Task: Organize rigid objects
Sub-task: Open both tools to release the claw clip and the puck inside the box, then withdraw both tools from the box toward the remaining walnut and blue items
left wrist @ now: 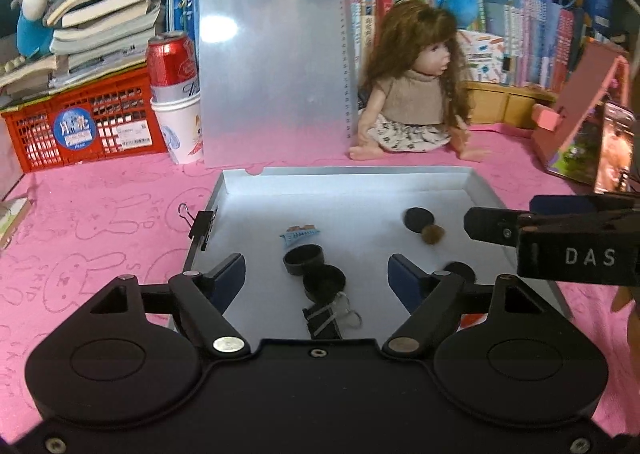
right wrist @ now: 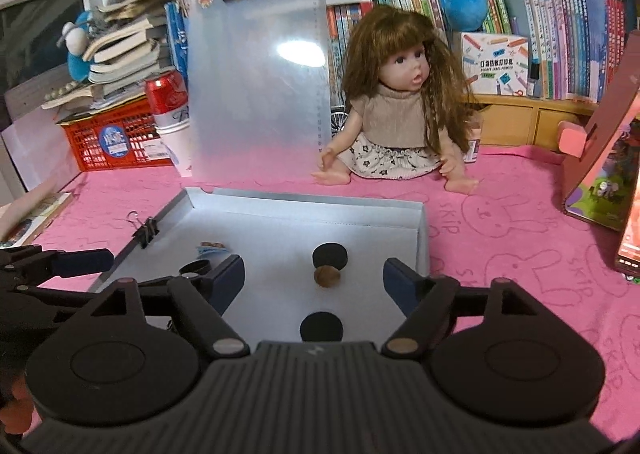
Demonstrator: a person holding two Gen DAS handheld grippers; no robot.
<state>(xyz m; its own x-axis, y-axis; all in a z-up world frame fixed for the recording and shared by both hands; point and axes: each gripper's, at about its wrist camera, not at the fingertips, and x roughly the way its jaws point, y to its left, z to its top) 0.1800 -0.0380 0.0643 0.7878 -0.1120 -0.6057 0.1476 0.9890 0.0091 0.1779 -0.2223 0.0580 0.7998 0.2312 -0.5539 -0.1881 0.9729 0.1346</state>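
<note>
We hold the left gripper (left wrist: 316, 274) and the right gripper (right wrist: 314, 274) spread apart, both empty, over the open white case (right wrist: 422, 238). Inside it lie a brown nut (right wrist: 327, 277), black discs (right wrist: 330, 256), a black cup (left wrist: 303, 260) and a binder clip (left wrist: 324, 320); a doll (right wrist: 394, 110) sits behind it.

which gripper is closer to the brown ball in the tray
Right. The right gripper frames the brown ball between its open fingers; the left gripper sits over the black cups, left of the ball.
</note>
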